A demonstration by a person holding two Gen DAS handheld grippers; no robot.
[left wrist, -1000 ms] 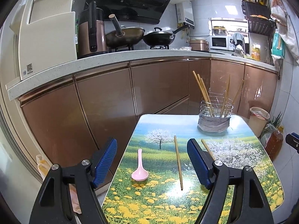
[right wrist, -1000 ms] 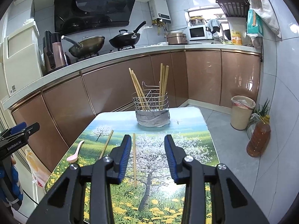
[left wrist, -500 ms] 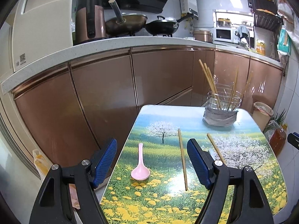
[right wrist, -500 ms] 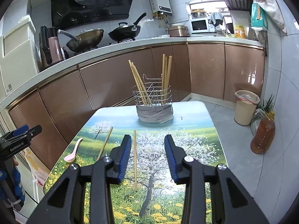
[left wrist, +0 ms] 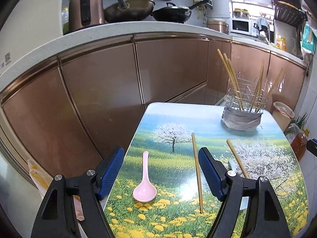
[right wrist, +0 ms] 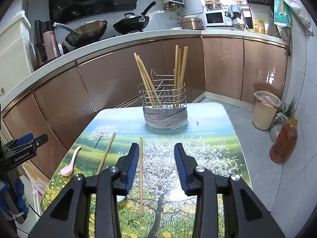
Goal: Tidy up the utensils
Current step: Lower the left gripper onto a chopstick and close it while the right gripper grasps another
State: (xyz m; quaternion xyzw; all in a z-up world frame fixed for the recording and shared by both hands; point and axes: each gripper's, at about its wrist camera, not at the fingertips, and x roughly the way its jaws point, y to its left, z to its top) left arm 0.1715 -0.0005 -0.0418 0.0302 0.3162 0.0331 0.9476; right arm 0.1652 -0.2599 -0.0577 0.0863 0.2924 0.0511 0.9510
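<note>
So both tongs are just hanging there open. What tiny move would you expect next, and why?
Probably the left tongs dip toward the pink spoon. It lies loose on the table right between their open fingers, while the wire holder at the far end already has chopsticks standing in it.

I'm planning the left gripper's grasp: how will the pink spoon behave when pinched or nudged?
The pink spoon looks like glossy plastic, so probably light, stiff, and somewhat slippery. It lies on its rounded bowl on the shiny table, so a nudge would likely slide or rock it. The thin handle suits the open left gripper.
</note>
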